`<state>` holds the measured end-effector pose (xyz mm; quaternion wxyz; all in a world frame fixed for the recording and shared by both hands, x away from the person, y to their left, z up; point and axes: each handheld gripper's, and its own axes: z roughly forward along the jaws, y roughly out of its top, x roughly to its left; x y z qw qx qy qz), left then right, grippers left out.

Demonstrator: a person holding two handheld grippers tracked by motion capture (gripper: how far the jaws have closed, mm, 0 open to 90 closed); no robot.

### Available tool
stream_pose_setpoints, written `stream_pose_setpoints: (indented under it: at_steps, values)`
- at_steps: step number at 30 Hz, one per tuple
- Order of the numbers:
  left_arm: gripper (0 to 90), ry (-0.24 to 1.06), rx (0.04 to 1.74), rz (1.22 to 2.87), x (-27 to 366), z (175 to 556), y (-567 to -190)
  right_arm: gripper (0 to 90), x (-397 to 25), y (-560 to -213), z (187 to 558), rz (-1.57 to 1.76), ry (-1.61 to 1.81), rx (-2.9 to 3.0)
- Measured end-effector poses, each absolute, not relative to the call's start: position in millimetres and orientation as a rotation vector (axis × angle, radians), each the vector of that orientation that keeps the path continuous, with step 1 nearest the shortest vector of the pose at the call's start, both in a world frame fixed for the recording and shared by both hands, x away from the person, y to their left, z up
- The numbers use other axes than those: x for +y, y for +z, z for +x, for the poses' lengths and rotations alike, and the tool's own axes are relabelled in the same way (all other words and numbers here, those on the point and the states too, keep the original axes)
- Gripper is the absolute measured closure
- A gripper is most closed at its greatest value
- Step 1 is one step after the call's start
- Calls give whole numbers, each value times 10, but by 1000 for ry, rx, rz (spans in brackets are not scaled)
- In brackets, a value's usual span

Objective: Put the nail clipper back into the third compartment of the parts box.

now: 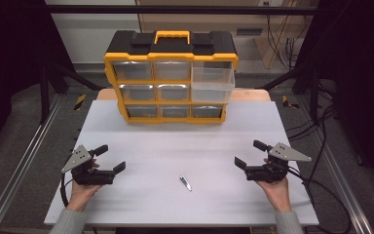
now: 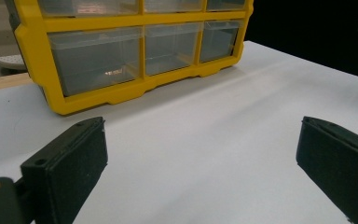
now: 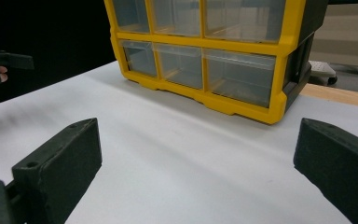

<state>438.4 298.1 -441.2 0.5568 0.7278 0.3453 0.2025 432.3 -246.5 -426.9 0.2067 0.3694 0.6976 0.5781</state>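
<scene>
I am looking over the bench (image 1: 141,204), where the yellow organizer (image 1: 170,78) is standing at the far edge. Nearer me than the organizer, I am holding the left gripper (image 1: 111,158) and right gripper (image 1: 251,154) well apart, jaws wide and gripping nothing. Between them, the small metal clip (image 1: 185,182) is lying flat.

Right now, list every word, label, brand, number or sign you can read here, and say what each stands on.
No text can be read in these pictures.
Yellow drawer organizer: no legible label or brand on its frame, lid or clear drawers.
Small metal piece on the white table: too small to tell any marking.
Left hand-held gripper and right hand-held gripper: no lettering shows.
</scene>
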Motion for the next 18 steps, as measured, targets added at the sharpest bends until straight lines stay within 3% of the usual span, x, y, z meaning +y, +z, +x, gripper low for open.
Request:
stream_pose_setpoints:
  at_steps: [18]
  values:
    - [18,482,822,1723,2974,4388,-4428,14,-2074,-4238,4362,1020,1563,2056]
